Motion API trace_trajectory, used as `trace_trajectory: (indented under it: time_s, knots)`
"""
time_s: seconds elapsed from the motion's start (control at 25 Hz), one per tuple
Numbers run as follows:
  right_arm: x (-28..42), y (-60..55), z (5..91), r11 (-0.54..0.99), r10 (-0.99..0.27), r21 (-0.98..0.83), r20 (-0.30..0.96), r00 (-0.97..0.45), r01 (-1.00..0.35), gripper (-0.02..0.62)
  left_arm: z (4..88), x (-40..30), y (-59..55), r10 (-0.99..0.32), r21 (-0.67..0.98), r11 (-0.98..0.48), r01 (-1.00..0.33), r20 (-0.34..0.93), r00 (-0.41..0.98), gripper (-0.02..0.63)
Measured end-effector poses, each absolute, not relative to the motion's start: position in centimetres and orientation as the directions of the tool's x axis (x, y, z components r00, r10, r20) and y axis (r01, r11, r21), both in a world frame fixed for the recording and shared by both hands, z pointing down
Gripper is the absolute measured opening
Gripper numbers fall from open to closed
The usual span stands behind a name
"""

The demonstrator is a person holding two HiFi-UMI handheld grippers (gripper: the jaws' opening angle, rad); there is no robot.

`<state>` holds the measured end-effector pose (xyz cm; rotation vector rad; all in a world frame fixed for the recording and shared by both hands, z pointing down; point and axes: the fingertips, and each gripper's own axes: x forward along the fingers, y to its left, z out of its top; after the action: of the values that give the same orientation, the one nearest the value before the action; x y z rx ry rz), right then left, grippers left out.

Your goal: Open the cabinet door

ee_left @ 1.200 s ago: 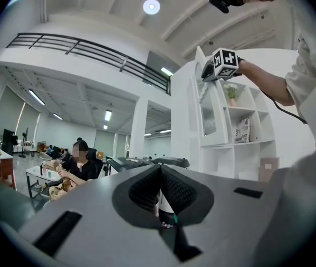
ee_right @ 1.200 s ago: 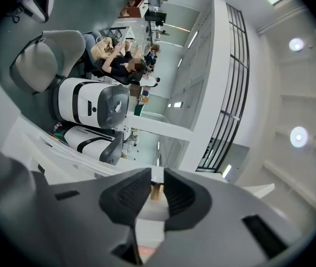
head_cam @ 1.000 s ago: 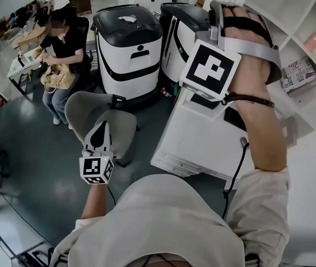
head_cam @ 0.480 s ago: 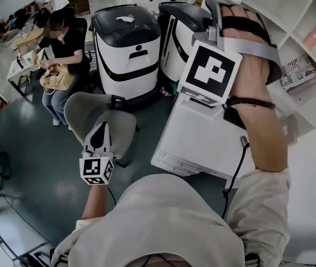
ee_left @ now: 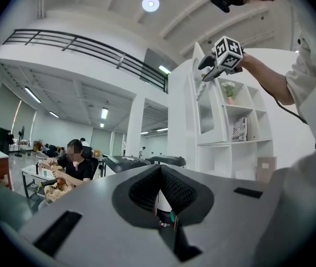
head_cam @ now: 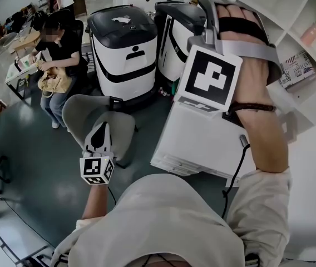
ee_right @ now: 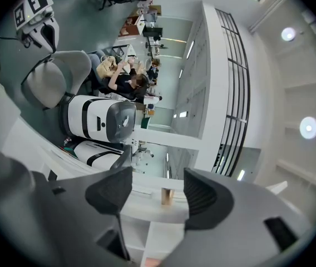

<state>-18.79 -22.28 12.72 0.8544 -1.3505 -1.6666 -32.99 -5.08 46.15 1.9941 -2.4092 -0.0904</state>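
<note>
**Office bay, white shelf: right gripper loose at the door knob**

Open office floor behind, white shelf (ee_left: 233, 142) up close. Right gripper (ee_right: 157, 190) is raised and level, spread wide; its jaws have just been opening. Small brass-coloured knob (ee_right: 168, 196) sits between the pads, a bit off-centre, with neither pad on it. Knob is on the edge of the door (ee_left: 205, 110), the ribbed-glass panel straight ahead of that gripper. Can't tell how far the door is swung. Left gripper (ee_left: 159, 189) hangs low, pressed together, holding nothing, well apart from the door.

Risks, my read:
- Knob is small and off-centre in the gap. A re-close from here could catch it on one pad only and slip off.
- Door moves on an arc. A straight pull would twist the knob out of the pads.
- Cable (head_cam: 237, 171) hangs from the right forearm and could snag on the door edge as it swings.

Room: shelf boards crowd the right gripper's outer side, while its inner side is free air. Two machines (head_cam: 126, 54) stand beyond it. A chair (head_cam: 80, 107) is just beneath the left gripper. Seated person (head_cam: 58, 49) is well clear.
</note>
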Motion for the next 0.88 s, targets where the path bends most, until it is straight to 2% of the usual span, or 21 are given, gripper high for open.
trace_trajectory:
  time_s: [0.64,0.88]
  knots:
    - [-17.7,-20.2,11.0,-0.141,-0.831,0.987,-0.080,-0.551,0.070,0.291,45.9,-31.5,-8.5,-0.993,0.045,0.119,-0.992,-0.022,-0.120,-0.002]
    - [-15.7,-19.9,9.7,-0.162,-0.827,0.986,-0.117,-0.550,0.034,0.290,45.8,-29.9,-10.2,-0.997,0.043,0.073,-0.996,-0.026,-0.074,-0.002]
